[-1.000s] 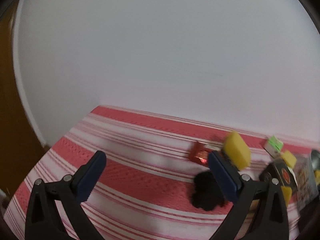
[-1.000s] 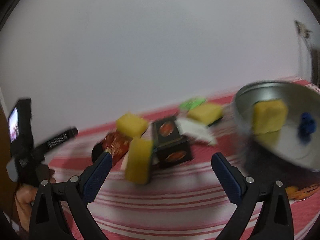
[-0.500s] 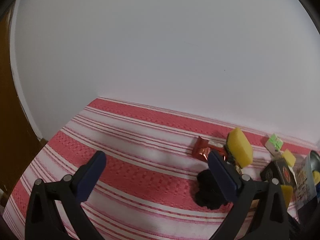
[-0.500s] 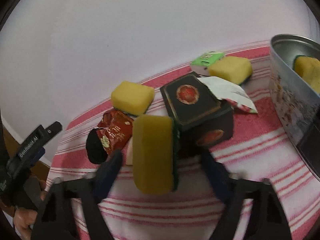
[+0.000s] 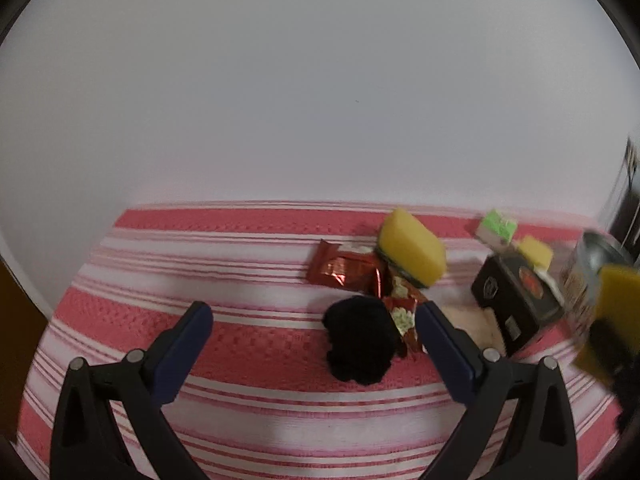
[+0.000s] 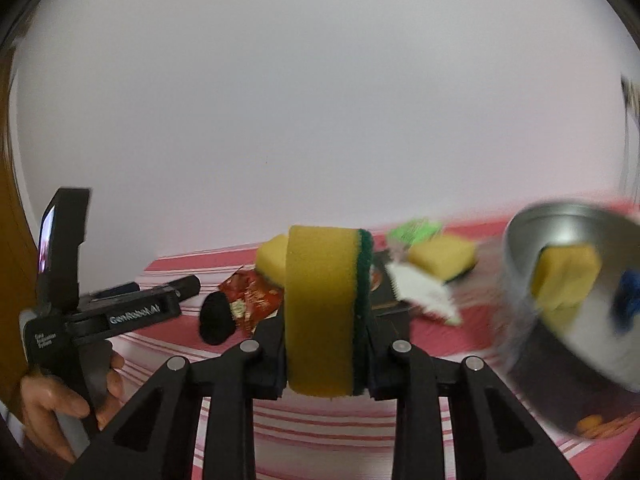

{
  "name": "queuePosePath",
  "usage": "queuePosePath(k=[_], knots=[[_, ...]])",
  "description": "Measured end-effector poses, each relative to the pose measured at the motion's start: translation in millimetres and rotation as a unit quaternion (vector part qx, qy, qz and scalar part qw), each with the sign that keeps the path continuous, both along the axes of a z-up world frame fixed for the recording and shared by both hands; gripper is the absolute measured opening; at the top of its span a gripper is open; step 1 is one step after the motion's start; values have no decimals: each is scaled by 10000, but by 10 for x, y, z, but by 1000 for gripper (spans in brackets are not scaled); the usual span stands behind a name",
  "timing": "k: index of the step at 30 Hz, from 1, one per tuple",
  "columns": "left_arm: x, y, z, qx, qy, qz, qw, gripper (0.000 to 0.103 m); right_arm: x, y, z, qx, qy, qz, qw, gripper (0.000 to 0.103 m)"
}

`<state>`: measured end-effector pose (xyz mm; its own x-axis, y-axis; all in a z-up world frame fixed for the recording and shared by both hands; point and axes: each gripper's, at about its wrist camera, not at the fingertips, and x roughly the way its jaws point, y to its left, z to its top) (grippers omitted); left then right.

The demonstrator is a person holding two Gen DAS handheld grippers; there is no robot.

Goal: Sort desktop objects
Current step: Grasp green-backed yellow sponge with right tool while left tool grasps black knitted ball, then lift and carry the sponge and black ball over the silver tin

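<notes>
My right gripper (image 6: 324,320) is shut on a yellow sponge with a green scouring side (image 6: 320,304), held upright above the striped cloth; it also shows blurred at the right edge of the left wrist view (image 5: 612,308). A round metal tin (image 6: 560,320) to the right holds another yellow sponge (image 6: 564,280) and a blue thing (image 6: 630,300). My left gripper (image 5: 312,332) is open and empty, low over the cloth, with a black fuzzy ball (image 5: 360,344) between its fingers' line. Red foil packets (image 5: 348,272), a yellow sponge (image 5: 412,252) and a black box (image 5: 516,296) lie beyond.
A green and white eraser-like block (image 5: 498,228) and a small yellow sponge (image 5: 536,250) sit at the back right near the white wall. A white torn wrapper (image 6: 420,288) lies on the black box. The red and white striped cloth (image 5: 200,280) covers the table.
My right gripper has closed on the yellow and green sponge and lifted it, swinging toward the tin. The left gripper has moved closer to the black ball and packets.
</notes>
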<state>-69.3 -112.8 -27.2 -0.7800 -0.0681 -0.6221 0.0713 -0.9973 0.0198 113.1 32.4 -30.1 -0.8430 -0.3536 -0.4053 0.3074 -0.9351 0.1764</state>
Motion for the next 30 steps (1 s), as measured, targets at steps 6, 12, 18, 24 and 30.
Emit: queuePosePath(k=[6,12,18,24,30], knots=[[-217,51,-268,-105,-561,96,9983,92,-47,140,-61,-164,-167,-48,9997,31],[-282,-1,-347,434,-689,-138,9966,56,-92,169,-7,-205,-199,49,9996,31],[-239,-132,-345,1019,-701,-109,9923,46,-167,171,-50,-173,-145,58,9997,31],[3,-221,-26,1081,149,24,9940,45,-161,114,27,-71,293,-37,9995,31],[124,-107,89,825,463,-43,9955,45,46,4,62,361,823,-139,9959,31]])
